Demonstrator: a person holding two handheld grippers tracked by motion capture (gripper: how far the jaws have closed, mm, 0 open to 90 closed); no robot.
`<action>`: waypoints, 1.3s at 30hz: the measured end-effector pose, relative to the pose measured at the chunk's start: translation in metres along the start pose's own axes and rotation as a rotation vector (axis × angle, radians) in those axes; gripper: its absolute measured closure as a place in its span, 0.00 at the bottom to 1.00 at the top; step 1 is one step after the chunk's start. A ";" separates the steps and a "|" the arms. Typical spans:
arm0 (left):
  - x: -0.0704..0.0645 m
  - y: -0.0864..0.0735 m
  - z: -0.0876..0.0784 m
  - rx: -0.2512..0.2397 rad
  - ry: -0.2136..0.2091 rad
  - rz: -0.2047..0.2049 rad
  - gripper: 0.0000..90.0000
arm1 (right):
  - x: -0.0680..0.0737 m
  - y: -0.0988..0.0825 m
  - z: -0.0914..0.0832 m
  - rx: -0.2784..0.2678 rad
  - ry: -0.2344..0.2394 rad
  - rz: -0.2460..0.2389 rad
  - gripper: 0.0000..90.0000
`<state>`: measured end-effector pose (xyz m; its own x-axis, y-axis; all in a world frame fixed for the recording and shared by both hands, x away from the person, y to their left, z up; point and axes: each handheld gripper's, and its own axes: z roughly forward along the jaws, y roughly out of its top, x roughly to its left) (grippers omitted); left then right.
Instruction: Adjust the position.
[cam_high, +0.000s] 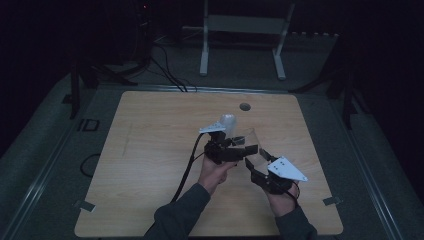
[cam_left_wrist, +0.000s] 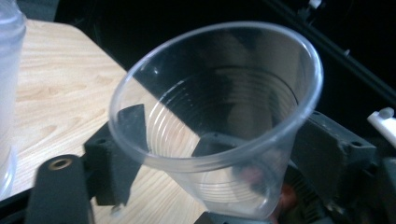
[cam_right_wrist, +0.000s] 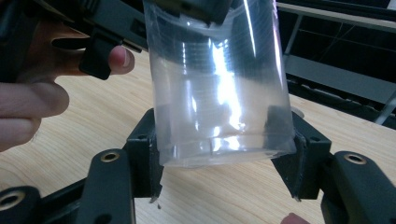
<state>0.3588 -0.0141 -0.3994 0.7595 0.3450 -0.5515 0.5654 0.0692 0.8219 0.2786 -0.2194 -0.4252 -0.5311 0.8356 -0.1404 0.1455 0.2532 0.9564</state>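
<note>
A clear plastic cup hangs over the middle of the wooden table between my two grippers. My right gripper is shut on its base: in the right gripper view both pads press the cup near the bottom. My left gripper reaches in from the left. In the left gripper view I look into the cup's mouth; the jaws straddle it, and a strip of table shows between one pad and the cup wall.
A second whitish clear cup stands just behind the left gripper, also at the left edge of the left gripper view. A round hole marks the table's far side. A white frame stands beyond it. The surroundings are dark.
</note>
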 end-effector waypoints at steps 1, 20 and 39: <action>0.000 0.000 0.000 -0.008 -0.003 -0.002 0.27 | 0.000 0.000 0.000 0.000 -0.001 0.000 0.46; -0.006 -0.004 -0.002 -0.016 0.054 0.079 0.33 | -0.002 0.001 0.004 0.069 0.054 -0.015 0.36; -0.009 -0.008 0.000 0.056 0.160 0.181 0.33 | -0.010 0.006 0.006 0.159 0.153 -0.020 0.36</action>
<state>0.3473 -0.0175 -0.4004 0.7920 0.4909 -0.3628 0.4450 -0.0575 0.8937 0.2903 -0.2233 -0.4196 -0.6540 0.7489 -0.1068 0.2573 0.3530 0.8995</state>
